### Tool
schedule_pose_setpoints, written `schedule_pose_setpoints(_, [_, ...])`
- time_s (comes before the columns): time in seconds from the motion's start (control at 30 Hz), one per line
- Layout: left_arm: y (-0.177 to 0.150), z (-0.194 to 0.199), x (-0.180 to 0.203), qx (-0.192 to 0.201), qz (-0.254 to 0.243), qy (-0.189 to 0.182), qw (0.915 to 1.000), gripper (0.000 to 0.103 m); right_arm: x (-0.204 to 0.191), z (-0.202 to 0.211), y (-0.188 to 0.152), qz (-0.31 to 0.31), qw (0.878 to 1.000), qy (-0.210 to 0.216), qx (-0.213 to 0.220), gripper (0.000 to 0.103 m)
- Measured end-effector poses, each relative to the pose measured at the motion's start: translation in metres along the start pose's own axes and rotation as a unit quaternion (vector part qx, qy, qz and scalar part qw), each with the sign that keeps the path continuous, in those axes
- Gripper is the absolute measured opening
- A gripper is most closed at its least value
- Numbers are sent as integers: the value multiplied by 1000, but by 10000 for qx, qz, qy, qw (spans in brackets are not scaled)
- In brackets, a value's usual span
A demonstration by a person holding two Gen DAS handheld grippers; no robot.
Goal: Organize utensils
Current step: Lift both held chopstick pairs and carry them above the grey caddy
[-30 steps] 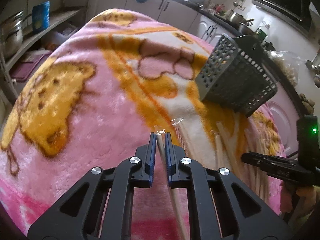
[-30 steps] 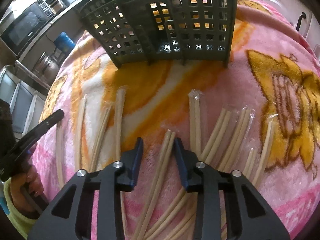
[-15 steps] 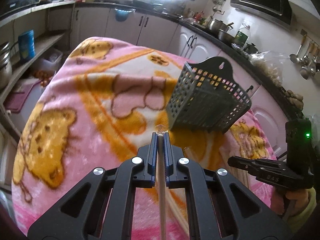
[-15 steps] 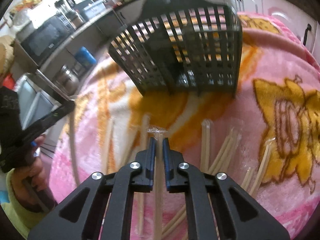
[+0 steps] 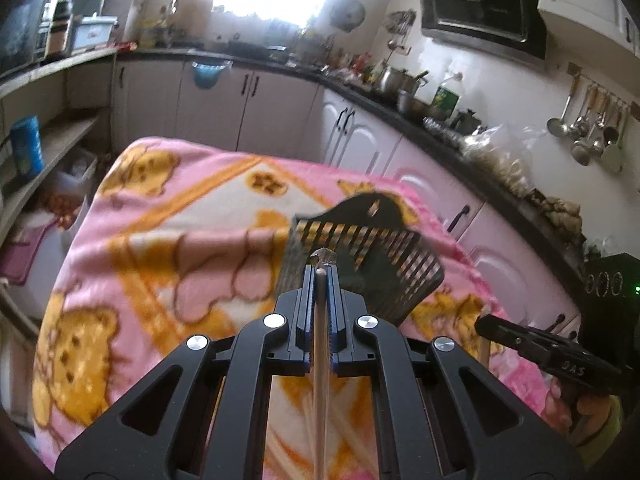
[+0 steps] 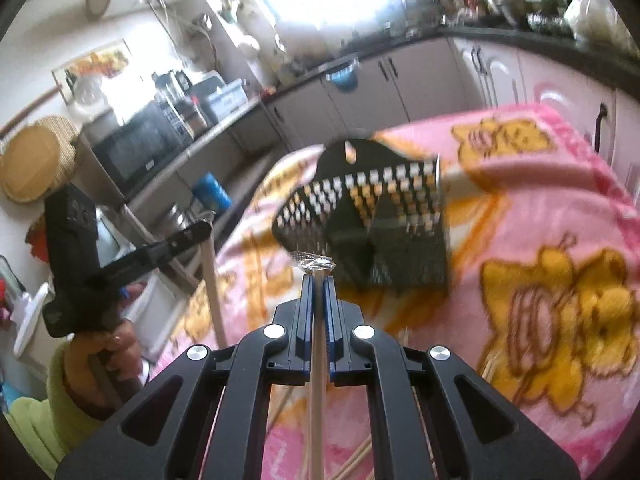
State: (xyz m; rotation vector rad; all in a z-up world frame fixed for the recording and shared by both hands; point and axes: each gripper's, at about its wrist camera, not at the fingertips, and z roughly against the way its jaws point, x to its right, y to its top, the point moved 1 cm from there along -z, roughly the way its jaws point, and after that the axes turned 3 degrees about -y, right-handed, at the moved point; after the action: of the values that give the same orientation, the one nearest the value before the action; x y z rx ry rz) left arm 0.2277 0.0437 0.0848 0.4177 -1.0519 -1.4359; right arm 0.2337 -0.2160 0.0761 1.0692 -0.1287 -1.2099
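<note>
Both tongs, the left gripper (image 5: pixel 320 270) and right gripper (image 6: pixel 318 276), are clamped on wrapped chopsticks (image 5: pixel 320 360), which should slide tip-first into the basket (image 6: pixel 384 220) at twelve o'clock.

The right claw (image 6: pixel 318 276) clamps wrapped chopsticks (image 6: pixel 319 344) before the dark slotted basket (image 6: pixel 384 220) on the pink blanket (image 6: pixel 540 216).

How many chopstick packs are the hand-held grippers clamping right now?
2: one chopstick pack in the left hand-held gripper, the other pack in the right hand-held gripper. Loose chopsticks below are blurred and partly hidden.
</note>
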Motion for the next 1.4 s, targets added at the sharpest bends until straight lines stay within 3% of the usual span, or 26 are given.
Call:
schedule_pose_setpoints(0.4, [63, -3, 34, 720, -191, -181, 9971, 1, 13, 30, 64, -33, 9917, -184, 1272, 6])
schedule_pose_setpoints(0.87, [129, -3, 49, 1506, -396, 36, 9878, 1, 26, 12, 130, 89, 9759, -594, 2099, 6])
schedule_pose_setpoints(1.13, [137, -18, 44, 1743, -475, 309, 9831, 1, 33, -8, 154, 329, 9633, -903, 2506, 6])
schedule_pose_setpoints(1.4, [117, -45, 23, 1636, -421, 522, 9843, 1, 52, -39, 142, 359, 9543, -1186, 2718, 6])
